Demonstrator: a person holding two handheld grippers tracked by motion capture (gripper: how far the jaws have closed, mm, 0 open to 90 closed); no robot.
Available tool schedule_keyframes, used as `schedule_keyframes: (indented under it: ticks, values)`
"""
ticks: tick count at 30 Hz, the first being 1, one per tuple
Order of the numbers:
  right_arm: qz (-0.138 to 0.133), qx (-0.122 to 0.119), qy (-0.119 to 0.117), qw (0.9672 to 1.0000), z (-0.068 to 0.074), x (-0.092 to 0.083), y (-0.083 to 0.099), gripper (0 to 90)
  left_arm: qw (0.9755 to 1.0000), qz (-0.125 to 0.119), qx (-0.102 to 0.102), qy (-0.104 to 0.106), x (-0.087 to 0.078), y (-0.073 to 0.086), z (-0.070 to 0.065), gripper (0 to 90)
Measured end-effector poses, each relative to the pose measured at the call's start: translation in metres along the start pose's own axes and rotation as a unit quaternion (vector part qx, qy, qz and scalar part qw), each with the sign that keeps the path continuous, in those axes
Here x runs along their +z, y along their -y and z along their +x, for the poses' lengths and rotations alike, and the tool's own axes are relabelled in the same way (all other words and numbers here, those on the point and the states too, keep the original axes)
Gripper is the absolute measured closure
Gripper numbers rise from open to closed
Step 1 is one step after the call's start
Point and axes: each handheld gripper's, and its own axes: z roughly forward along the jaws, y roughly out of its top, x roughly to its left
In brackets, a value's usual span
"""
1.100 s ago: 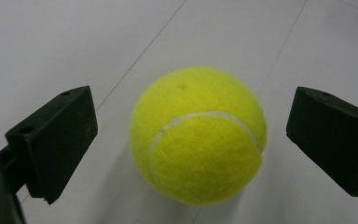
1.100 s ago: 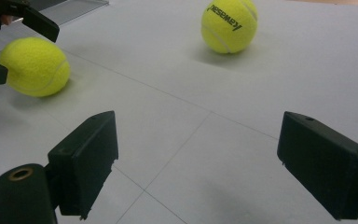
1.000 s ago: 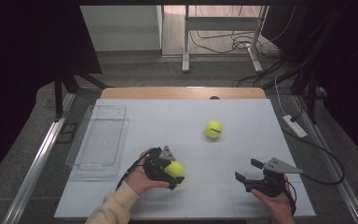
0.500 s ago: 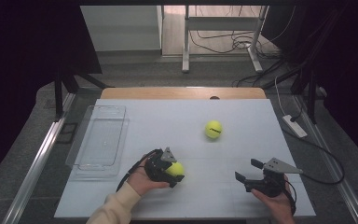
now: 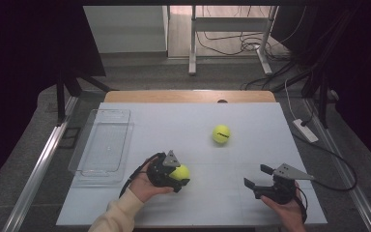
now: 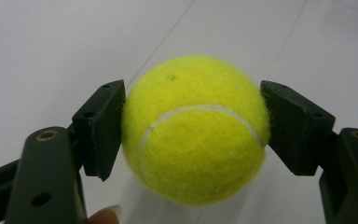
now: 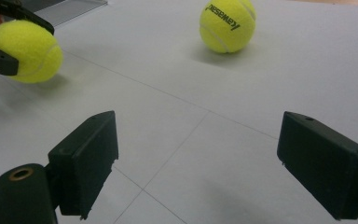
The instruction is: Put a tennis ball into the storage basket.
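My left gripper [image 5: 182, 175] is at the near left-centre of the white table, with a yellow tennis ball [image 5: 180, 171] between its jaws. In the left gripper view both black pads press the sides of this ball [image 6: 193, 130]; the jaws have just closed onto it. The ball rests on or just above the table. A second tennis ball [image 5: 221, 134] with black lettering lies free farther back, near the table's middle [image 7: 227, 24]. My right gripper [image 5: 255, 175] stays at the near right, open and with nothing in it [image 7: 196, 158], facing both balls.
A clear plastic tray [image 5: 75, 164] sits along the table's left edge, with nothing in it. A white power strip [image 5: 305, 130] with its cable lies off the right edge. Bare white table [image 5: 174, 125] lies between the balls and the tray.
The left gripper's jaws have closed in on the tennis ball that sat between them. Both hands and the free ball have stayed where they were.
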Motion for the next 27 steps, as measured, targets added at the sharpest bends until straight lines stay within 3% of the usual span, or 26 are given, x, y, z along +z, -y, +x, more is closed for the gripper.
schedule_keyframes:
  ticks: [5, 27]
  values:
    - [0.0, -0.001, 0.0, 1.0, 0.0, 0.0, 0.0, 12.5, 0.9999, -0.011, 0.002, 0.007, -0.008, -0.001, 0.001, 27.2]
    - [0.0, -0.001, -0.001, 1.0, 0.0, 0.001, 0.0, 12.6, 0.9977, -0.066, -0.006, -0.013, -0.028, -0.002, 0.006, 27.2]
